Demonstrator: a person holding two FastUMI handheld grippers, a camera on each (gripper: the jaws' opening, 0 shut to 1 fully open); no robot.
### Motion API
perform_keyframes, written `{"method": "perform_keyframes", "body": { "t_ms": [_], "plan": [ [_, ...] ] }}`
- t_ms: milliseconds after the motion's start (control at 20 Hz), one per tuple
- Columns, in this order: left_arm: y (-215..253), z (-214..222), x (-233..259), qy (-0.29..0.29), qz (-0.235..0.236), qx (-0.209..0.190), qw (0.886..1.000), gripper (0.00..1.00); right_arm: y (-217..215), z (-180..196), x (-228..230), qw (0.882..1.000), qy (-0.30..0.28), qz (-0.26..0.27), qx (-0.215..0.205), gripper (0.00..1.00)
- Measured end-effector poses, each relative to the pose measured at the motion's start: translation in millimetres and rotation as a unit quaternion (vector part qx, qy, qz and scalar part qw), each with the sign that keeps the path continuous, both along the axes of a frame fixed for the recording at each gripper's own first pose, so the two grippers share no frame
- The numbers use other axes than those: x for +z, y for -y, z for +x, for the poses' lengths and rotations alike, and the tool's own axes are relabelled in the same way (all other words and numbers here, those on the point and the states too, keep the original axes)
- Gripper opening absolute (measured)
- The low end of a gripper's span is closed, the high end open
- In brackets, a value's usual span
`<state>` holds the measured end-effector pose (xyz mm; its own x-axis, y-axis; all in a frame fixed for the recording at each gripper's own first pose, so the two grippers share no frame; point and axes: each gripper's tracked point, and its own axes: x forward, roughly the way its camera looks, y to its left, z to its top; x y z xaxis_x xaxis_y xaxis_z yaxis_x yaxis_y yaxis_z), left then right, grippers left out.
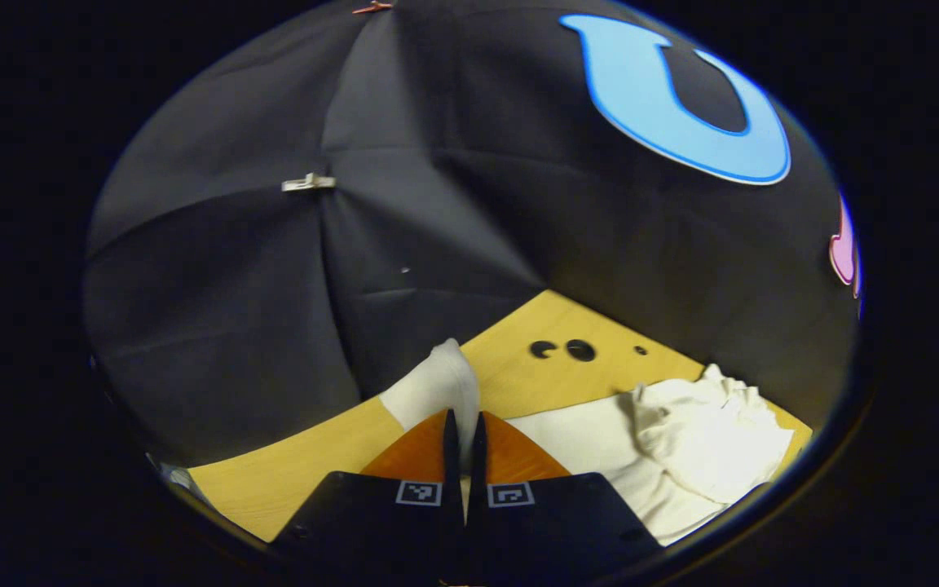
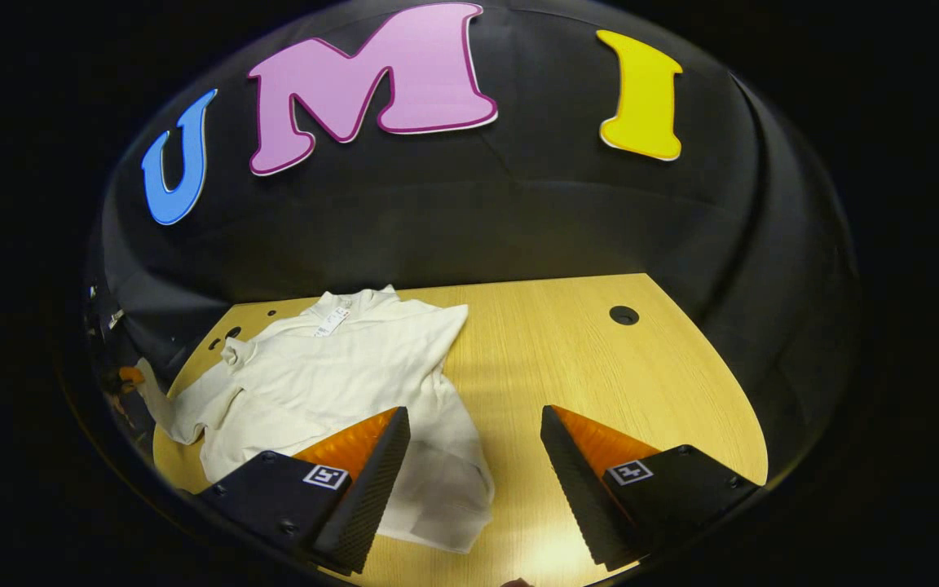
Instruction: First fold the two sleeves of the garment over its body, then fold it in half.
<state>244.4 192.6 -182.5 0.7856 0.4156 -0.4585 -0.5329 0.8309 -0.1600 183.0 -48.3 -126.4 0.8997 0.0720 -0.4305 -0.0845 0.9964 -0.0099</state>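
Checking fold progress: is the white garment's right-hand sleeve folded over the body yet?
Appears folded: in the right gripper view that sleeve of the white garment lies doubled across the body on the wooden table.

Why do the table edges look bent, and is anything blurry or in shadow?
Right gripper view: fisheye bends the table edge; the shirt is sharp, its far left dim. Left gripper view: the sleeve looks soft-focused, corners dark.

Each gripper, the left gripper [image 1: 462, 428] and the right gripper [image 2: 475, 424], has two wedge-shaped fingers on dark blocky bases, with a small square black-and-white marker just behind each finger.
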Motion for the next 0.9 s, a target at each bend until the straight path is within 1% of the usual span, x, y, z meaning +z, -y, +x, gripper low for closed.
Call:
{"method": "perform_keyframes", "body": {
  "t_ms": [250, 450, 550, 700, 900],
  "plan": [
    [87.6, 62.1, 32.7, 0.022, 0.02, -0.086, 0.996, 0.06, 32.3, -4.7, -9.4, 0.999, -0.002, 0.009, -0.032, 0.99],
    [166.5, 111.0, 50.2, 0.03, 0.047, -0.158, 0.986, 0.06, 55.3, -9.3, -20.8, 0.998, -0.01, 0.021, -0.062, 0.99],
    [215.3, 129.7, 55.5, 0.035, 0.058, -0.2, 0.977, 0.06, 60.5, -13.2, -25.2, 0.996, -0.014, 0.039, -0.074, 0.99],
    [296.7, 149.8, 54.3, 0.044, 0.066, -0.267, 0.96, 0.06, 74.9, -18.4, -33.7, 0.995, -0.02, 0.042, -0.092, 0.99],
    [395.8, 147.0, 38.3, 0.039, 0.063, -0.35, 0.934, 0.06, 89.5, -27.2, -42.1, 0.993, -0.026, 0.047, -0.106, 0.99]
  ]
}}
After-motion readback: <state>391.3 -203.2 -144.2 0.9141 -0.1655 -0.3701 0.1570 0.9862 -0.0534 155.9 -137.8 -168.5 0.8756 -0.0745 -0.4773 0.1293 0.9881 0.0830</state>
